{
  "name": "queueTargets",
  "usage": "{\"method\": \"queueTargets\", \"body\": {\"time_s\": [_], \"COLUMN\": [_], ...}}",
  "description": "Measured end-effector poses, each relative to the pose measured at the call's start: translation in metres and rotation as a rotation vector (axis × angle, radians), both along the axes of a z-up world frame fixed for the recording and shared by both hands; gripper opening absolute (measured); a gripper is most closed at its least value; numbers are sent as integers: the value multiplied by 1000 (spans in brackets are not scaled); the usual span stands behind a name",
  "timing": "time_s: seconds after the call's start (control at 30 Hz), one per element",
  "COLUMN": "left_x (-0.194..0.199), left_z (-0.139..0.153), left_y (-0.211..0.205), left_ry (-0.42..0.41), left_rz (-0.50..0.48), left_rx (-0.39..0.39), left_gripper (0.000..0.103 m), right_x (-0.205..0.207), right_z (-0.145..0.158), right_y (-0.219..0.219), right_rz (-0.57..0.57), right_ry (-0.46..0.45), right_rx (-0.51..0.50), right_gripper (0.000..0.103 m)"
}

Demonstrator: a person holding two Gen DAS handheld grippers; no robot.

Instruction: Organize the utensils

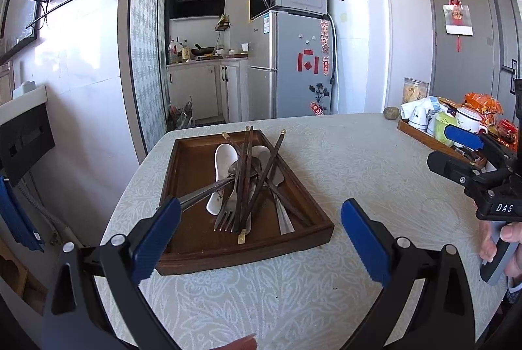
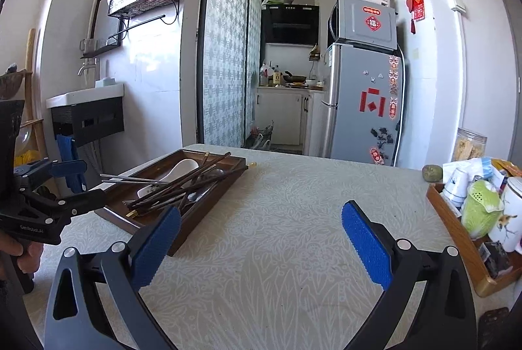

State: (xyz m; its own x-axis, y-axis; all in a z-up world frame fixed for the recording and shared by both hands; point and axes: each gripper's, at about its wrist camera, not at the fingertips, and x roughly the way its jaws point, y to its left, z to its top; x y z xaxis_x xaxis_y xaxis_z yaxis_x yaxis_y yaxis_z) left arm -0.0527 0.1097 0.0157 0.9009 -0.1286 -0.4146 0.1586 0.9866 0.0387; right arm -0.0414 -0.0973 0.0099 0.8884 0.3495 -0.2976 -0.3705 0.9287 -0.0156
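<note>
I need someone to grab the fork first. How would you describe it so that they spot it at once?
On the patterned table lies a dark wooden tray of piled utensils. The fork lies near its front edge, tines toward the left gripper: the only pronged metal piece among chopsticks and spoons.

Dark wooden tray (image 1: 192, 248) sits flat on table, near its left edge. Inside, a jumbled heap: white ceramic spoon (image 1: 223, 167) bowl-up toward far end, second white spoon partly buried beside it; dark wooden chopsticks (image 1: 243, 177) with brass tips crossing over everything, some ends jutting past far rim; metal fork (image 1: 225, 216), tines toward near rim; metal spoon bowls beneath.
</note>
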Motion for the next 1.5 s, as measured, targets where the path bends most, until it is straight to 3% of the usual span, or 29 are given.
{"method": "queueTargets", "body": {"time_s": [0.37,0.7,1.5], "left_x": [-2,-20,-16], "left_z": [1,7,6], "left_y": [4,5,5], "left_ry": [-21,-119,-114], "left_rz": [-5,-32,22], "left_rx": [-24,-34,-28], "left_gripper": [100,100,100], "right_x": [1,1,1], "right_z": [0,0,0], "right_y": [-1,-1,-1], "right_rz": [2,3,2], "right_ry": [1,1,1], "right_rx": [2,3,4], "right_gripper": [100,100,100]}}
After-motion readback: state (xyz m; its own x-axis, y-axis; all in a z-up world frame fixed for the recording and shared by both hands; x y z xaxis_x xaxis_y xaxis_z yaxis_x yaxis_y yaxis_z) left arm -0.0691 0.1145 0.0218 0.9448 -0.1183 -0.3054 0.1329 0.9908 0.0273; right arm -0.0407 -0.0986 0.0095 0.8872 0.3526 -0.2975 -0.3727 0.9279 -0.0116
